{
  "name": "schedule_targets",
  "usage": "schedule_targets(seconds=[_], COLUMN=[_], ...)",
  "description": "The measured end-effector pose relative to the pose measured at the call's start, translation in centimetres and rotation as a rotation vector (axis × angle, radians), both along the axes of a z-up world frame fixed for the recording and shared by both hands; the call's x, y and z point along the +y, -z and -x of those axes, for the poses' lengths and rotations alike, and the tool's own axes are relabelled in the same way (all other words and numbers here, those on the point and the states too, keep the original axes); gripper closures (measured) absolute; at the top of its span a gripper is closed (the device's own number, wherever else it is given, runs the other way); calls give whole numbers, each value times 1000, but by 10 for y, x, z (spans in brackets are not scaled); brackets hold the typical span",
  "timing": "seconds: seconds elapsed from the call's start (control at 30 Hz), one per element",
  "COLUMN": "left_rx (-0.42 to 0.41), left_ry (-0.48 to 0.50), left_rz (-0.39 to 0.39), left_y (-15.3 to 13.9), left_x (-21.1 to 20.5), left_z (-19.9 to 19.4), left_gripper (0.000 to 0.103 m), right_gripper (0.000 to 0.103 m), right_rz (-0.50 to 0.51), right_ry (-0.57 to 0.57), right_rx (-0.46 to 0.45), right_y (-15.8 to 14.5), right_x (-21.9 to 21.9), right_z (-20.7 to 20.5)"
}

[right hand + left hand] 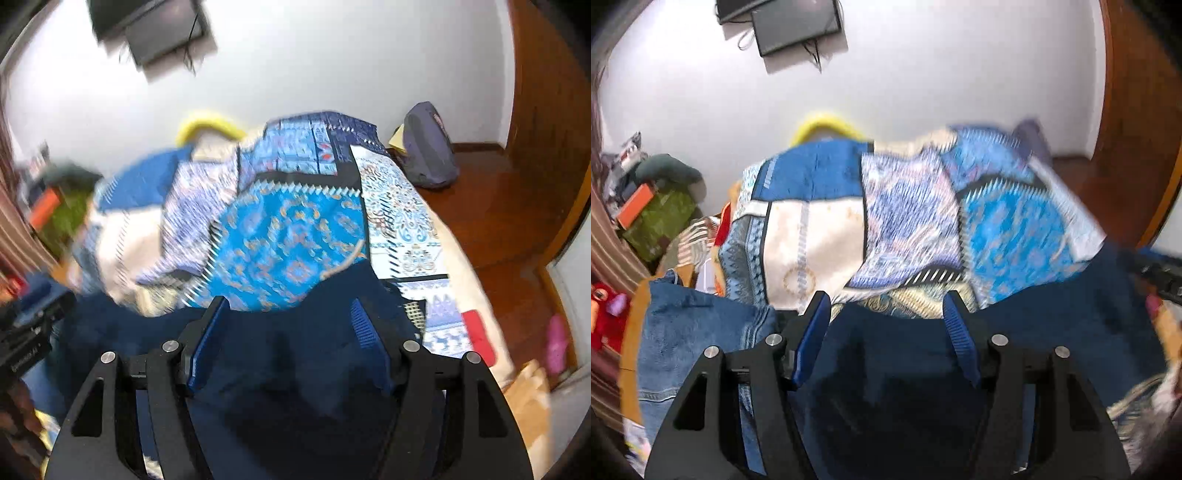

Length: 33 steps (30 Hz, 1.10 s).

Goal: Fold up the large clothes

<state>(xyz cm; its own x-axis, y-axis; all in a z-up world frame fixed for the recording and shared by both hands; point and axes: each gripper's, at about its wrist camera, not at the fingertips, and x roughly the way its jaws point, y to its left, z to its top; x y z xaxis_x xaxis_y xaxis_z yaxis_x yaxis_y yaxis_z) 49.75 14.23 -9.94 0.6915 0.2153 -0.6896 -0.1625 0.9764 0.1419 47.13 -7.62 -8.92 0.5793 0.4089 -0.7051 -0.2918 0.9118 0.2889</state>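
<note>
On the bed [476,258], a dark navy garment [905,369] lay spread in front of both grippers, overlapping the patterned blue bedspread [288,236]. Left gripper [884,306]: fingers apart, navy cloth under and between them, pads not pressing on it. Right gripper [290,312]: same, fingers apart over the navy cloth, nothing clamped. Both views were motion-blurred. Denim piece [694,332] sat just left of the navy garment, touching it. Yellow hanger [827,123] was at the far edge of the bed. Grey bag [428,147] stood on the wood floor [498,206] by the wall.
</note>
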Motion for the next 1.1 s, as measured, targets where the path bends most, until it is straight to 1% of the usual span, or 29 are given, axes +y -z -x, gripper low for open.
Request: schedule_targets(seconds=[0.1, 0.2, 0.3, 0.37, 0.47, 0.53, 0.6, 0.63, 0.7, 0.77, 0.83, 0.87, 0.9, 0.93, 0.97, 1.03, 1.1], left_rx=[-25, -8, 25, 49, 65, 70, 73, 76, 75, 84, 110, 127, 144, 141, 130, 122, 112], left_ry=[25, 65, 96, 106, 85, 53, 23, 0, -45, -82, -118, -115, -102, -106, -124, -129, -136], left_rz=[8, 36, 93, 157, 223, 260, 291, 310, 356, 414, 506, 552, 630, 702, 756, 819, 825], left_y=[-9, -5, 6, 15, 27, 35, 43, 47, 56, 67, 84, 90, 99, 106, 112, 123, 128], left_x=[-3, -11, -19, -20, -18, -12, -7, -3, 4, 12, 20, 24, 27, 31, 33, 35, 34], left_z=[17, 36, 64, 87, 114, 130, 142, 148, 158, 167, 173, 173, 174, 175, 175, 170, 161], left_gripper=[36, 35, 34, 32, 30, 27, 13, 10, 10, 10, 10, 10, 10, 10, 10, 10, 10], right_gripper=[38, 39, 38, 38, 38, 38, 38, 38, 37, 35, 35, 35, 35, 33, 32, 24, 23], right_rz=[9, 48, 110, 175, 262, 310, 360, 375, 387, 372, 367, 371, 367, 358, 339, 301, 266], right_ry=[-28, -84, -134, -166, -215, -240, -241, -233, -233, -258, -279, -284, -289, -288, -280, -255, -251], right_rx=[4, -8, -43, -83, -137, -174, -211, -226, -246, -212, -152, -115, -79, -60, -46, -31, -4], right_y=[-3, -5, -8, -8, -6, -3, 1, 2, 7, 16, 32, 42, 52, 58, 63, 66, 68], right_x=[-4, -6, -7, -5, -1, 2, 8, 10, 16, 23, 29, 32, 33, 32, 29, 22, 16], right_z=[15, 34, 53, 67, 90, 104, 113, 116, 121, 120, 115, 111, 106, 104, 101, 98, 94])
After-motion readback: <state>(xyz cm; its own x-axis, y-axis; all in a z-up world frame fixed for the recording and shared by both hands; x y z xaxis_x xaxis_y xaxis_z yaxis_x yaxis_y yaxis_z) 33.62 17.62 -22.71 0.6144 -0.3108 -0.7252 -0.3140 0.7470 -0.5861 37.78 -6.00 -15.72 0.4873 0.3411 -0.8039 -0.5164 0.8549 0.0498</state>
